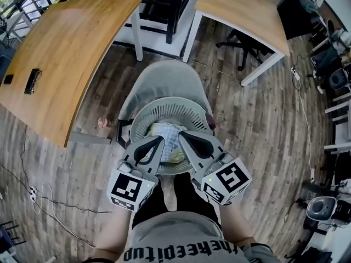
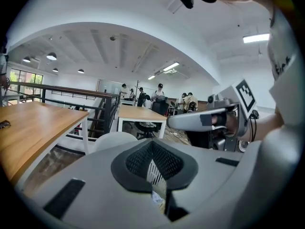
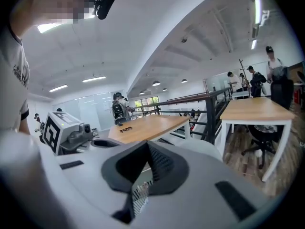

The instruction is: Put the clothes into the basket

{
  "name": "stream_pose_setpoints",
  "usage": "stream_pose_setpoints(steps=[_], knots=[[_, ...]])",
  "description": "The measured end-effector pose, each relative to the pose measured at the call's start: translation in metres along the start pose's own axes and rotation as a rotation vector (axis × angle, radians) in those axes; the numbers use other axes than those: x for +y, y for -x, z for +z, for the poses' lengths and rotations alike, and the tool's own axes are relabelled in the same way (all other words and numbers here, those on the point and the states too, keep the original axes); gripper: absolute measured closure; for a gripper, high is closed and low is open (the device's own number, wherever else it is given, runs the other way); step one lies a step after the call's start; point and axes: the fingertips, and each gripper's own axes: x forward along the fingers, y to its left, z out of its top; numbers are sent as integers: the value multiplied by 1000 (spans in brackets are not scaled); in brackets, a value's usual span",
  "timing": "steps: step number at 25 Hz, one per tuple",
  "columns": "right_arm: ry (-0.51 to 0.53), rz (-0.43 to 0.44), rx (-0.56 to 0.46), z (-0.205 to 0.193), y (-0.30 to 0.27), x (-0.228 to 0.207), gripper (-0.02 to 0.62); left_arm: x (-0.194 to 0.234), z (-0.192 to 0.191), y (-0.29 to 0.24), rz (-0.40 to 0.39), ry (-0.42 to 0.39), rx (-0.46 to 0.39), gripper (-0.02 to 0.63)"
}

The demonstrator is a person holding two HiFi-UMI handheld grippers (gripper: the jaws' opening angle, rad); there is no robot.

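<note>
L gripper (image 1: 157, 143) & R gripper (image 1: 185, 139) closed, empty, over laundry basket (image 1: 143, 114) mid-frame (clothes (image 1: 166, 131) look in): back off straight up, clear of rim.

- Basket (image 1: 162, 109): round, pale grey plastic with slotted walls, standing upright on the seat of a grey chair (image 1: 164, 75).
- Clothes (image 1: 165, 135): crumpled pale blue-and-white fabric with a yellowish patch, lying inside the basket.
</note>
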Motion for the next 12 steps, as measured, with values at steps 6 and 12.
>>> stream_pose_setpoints(steps=[6,12], knots=[[35,57,-12,8,4,7,586,-7,17,8,44,-12,-53,592],[61,110,-23,16,11,11,586,-17,37,14,88,-27,-104,592]])
